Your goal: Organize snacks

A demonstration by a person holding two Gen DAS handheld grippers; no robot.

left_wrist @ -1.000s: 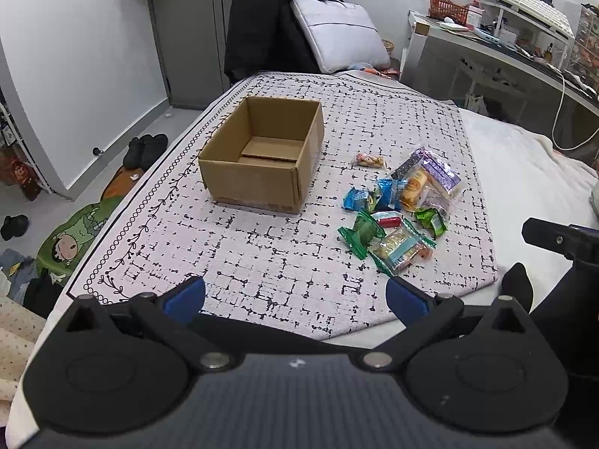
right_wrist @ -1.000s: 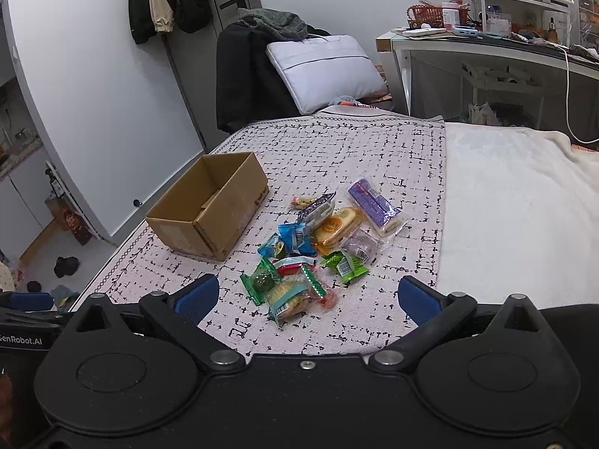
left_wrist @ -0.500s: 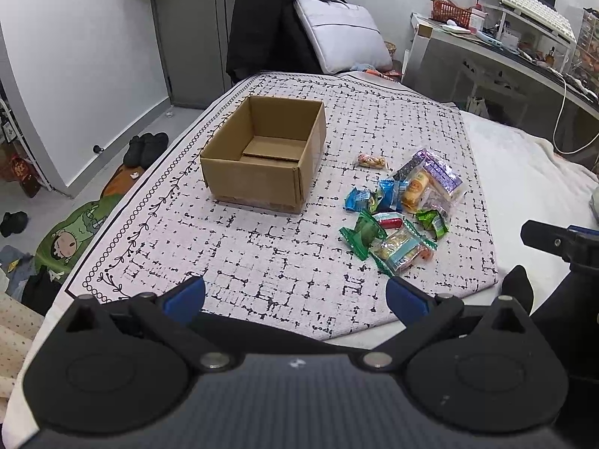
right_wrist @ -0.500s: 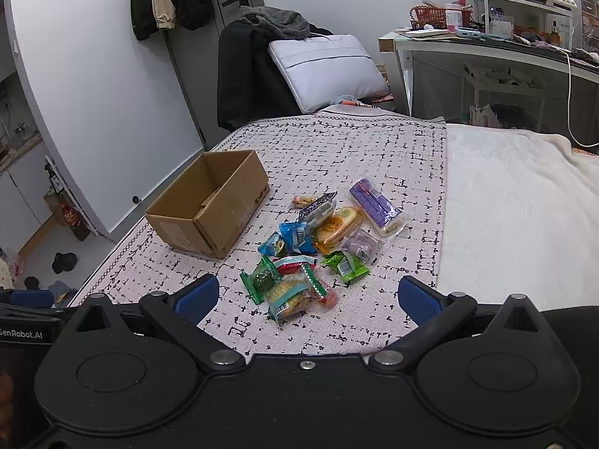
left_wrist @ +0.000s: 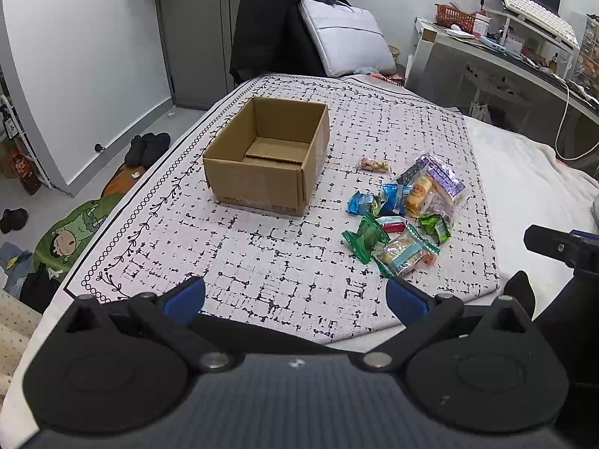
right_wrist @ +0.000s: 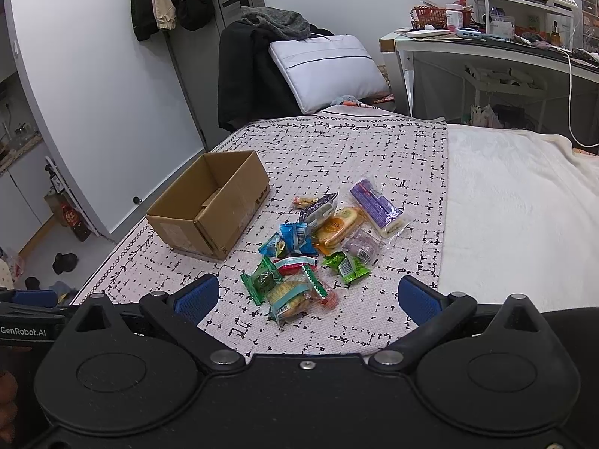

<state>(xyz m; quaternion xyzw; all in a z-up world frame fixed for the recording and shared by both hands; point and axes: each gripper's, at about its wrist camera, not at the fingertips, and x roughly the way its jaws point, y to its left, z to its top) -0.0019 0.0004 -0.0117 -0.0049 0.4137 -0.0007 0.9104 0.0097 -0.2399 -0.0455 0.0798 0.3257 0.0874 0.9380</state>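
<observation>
An open, empty cardboard box (left_wrist: 267, 157) stands on a black-and-white patterned cloth (left_wrist: 262, 262); it also shows in the right wrist view (right_wrist: 209, 205). A pile of several wrapped snacks (left_wrist: 404, 209) lies to the right of the box, also in the right wrist view (right_wrist: 322, 239). One small candy (left_wrist: 374, 165) lies apart, just behind the pile. My left gripper (left_wrist: 294, 299) is open and empty, near the cloth's front edge. My right gripper (right_wrist: 305, 295) is open and empty, just in front of the pile.
The cloth covers a bed with a cream blanket (right_wrist: 516, 202) on the right. A chair with dark clothes (right_wrist: 247, 63) and a white pillow (right_wrist: 325, 67) stand behind. A cluttered desk (right_wrist: 486, 41) is at the back right. Shoes and clutter (left_wrist: 146, 147) lie on the floor left.
Both grippers have drifted slightly; the box and snacks sit a little lower in the views. Nothing was taken hold of or moved.
</observation>
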